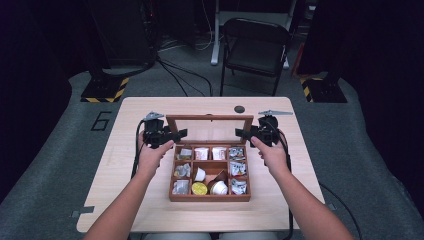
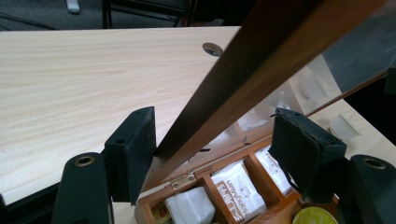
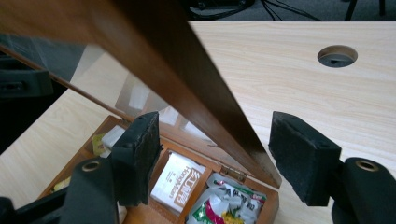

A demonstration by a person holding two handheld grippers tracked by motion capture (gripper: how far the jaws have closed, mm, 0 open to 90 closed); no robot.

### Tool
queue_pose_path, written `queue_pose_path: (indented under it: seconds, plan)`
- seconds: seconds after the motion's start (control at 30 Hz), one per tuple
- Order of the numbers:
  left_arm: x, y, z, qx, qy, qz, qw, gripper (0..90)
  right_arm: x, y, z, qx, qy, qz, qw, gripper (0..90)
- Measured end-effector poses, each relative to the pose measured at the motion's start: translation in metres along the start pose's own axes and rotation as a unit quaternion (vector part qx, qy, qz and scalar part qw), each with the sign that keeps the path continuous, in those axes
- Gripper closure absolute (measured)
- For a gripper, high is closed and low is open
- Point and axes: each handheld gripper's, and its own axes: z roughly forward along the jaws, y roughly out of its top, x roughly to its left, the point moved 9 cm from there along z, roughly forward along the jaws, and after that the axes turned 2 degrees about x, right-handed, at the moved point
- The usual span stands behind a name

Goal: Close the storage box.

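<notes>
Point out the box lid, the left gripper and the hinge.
box lid (image 1: 209,117): high view, on the top wooden rail of its frame.
left gripper (image 1: 181,134): high view, midway between its fingertips at the lid's left edge.
hinge (image 3: 233,173): right gripper view, on the brass plate at the box's back wall.

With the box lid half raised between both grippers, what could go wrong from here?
1. In both gripper views the lid frame sits between the jaws with a gap on one side, so it may slip and drop onto the packets.
2. Uneven lifting by the left gripper and right gripper could twist the hinges or shift the wooden box.
</notes>
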Motion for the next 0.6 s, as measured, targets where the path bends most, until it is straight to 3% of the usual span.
queue_pose_path:
  seconds: [0.27,0.6]
  plan:
    - [-0.006,-0.007,-0.021,-0.022,-0.008,0.008,0.9997,31.4,0.017,-0.002,-0.018,-0.013,0.007,-0.049,0.9987,32.9]
    - [-0.013,-0.012,-0.034,-0.019,-0.012,0.014,0.9997,31.6,0.025,-0.011,-0.026,-0.008,0.004,-0.066,0.9978,31.6]
